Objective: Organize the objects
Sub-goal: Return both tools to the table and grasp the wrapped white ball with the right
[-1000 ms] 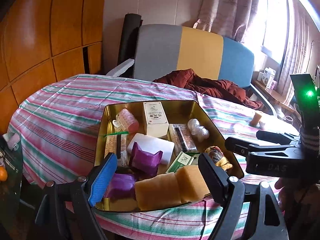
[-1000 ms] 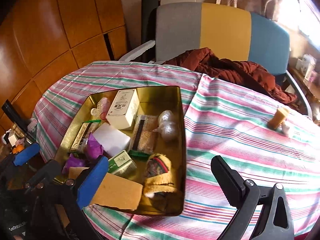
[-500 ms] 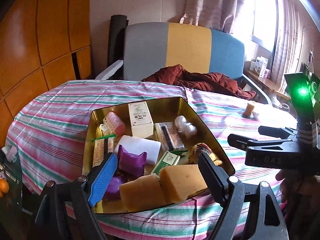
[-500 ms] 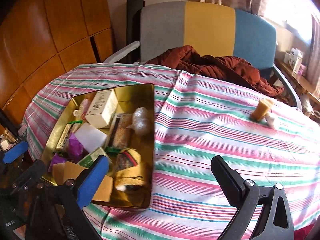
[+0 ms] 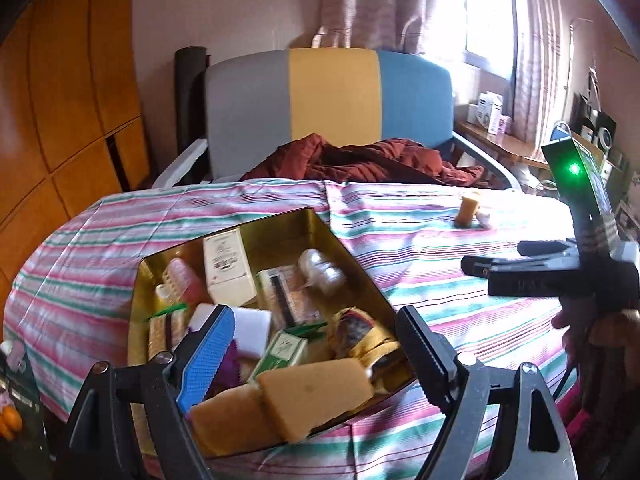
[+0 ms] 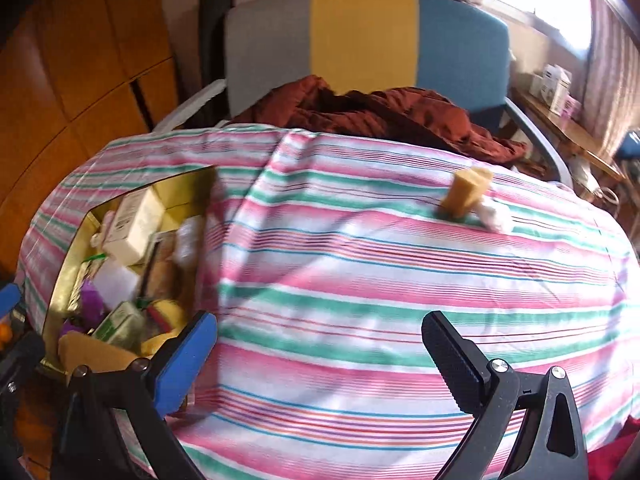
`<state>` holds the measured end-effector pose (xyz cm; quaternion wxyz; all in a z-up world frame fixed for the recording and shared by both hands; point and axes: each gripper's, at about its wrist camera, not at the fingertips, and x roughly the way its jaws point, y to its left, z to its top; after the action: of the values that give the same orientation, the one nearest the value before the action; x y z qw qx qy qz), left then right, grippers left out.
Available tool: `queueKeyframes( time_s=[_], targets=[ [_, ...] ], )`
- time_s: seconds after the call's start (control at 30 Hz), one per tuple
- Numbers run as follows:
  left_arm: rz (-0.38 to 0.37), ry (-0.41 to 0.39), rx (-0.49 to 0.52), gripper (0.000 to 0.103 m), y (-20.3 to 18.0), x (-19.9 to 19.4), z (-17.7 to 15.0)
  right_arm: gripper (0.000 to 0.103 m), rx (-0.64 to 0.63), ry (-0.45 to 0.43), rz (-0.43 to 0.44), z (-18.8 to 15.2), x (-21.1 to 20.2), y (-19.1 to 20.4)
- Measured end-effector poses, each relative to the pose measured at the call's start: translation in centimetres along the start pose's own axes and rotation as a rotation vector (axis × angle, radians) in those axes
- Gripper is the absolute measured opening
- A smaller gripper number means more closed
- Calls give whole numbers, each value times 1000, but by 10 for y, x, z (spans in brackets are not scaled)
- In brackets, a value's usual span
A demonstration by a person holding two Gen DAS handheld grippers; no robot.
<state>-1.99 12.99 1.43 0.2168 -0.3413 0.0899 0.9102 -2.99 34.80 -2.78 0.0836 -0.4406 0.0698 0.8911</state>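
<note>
**Status: both tools open above the striped worktop, tin at left**

1. Writing. I can read no brand or label. The cream carton (image 5: 228,266) in the gold tin (image 5: 352,268) carries dark print too blurred to make out, and the green-and-white box (image 5: 286,350) likewise. Faint raised lettering on the body of the right gripper (image 5: 490,258), seen from the left wrist camera, is illegible.

2. Surface. The worktop (image 6: 360,280) is covered by a cloth striped pink, green and white. The tin sits at 9 o'clock in the right wrist view and is packed with small goods: a pink roller (image 5: 184,282), a white block (image 5: 250,328), and two tan sponges (image 5: 316,390) at its near edge. A tan cylinder (image 6: 466,192) stands alone on the cloth at 1 o'clock, touching a small white object (image 6: 494,212).

3. Room. Behind the worktop stands a chair (image 6: 360,40) with grey, yellow and blue back panels and a rust-red cloth (image 6: 380,114) heaped on it. Orange wood panels (image 5: 60,100) fill 9 to 11 o'clock; a curtained window (image 5: 488,8) is at 1 o'clock.

4. Tools. The left gripper (image 5: 312,340) hangs over the near end of the tin, its fingers spread wide and holding nothing. The right gripper's fingers are also wide apart and empty over bare cloth. A hand (image 5: 600,340) grips the right tool's handle.
</note>
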Motion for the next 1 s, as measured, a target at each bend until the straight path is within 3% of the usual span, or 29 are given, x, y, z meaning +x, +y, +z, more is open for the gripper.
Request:
queueKeyframes(
  time_s=[0.6,1.0],
  targets=[
    [-83,51,126,85,-62,42,25,103,182,41,-146,32,20,-139],
    [-150,136,121,85,-87,73,23,101,231,68,-190,52,64,-204]
  ],
)
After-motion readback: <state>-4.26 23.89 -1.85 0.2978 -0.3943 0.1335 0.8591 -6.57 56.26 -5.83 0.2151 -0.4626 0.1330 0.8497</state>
